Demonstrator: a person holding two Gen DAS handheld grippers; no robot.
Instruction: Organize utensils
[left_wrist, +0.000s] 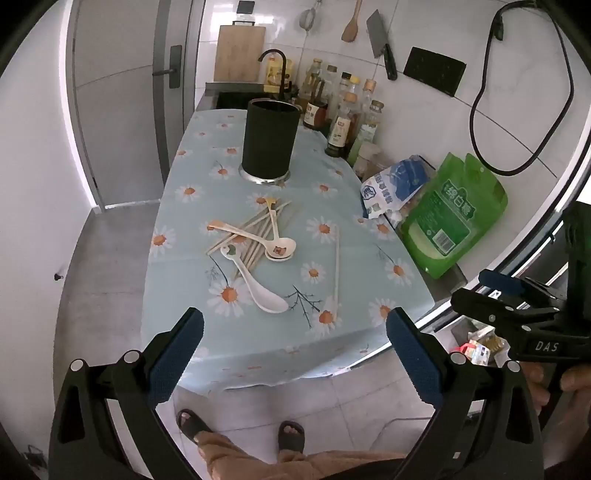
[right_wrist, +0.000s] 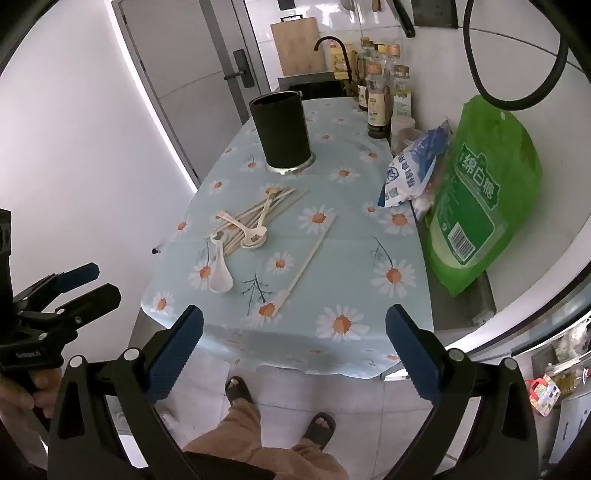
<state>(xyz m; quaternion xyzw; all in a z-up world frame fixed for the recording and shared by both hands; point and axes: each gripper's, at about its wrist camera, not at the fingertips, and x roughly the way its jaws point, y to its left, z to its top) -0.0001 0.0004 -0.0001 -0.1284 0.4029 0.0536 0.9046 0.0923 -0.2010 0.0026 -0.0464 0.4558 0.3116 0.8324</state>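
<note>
Spread left hand-held gripper (left_wrist: 295, 325) (empty) hangs short of the spoons (left_wrist: 258, 254), well apart.

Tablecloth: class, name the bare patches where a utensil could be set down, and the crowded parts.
On the tablecloth, free patches lie left of the black holder, and along the near edge in front of the white spoon. Crowded: the chopstick-and-spoon pile mid-cloth, and the right edge by the bottles and green bag.
</note>
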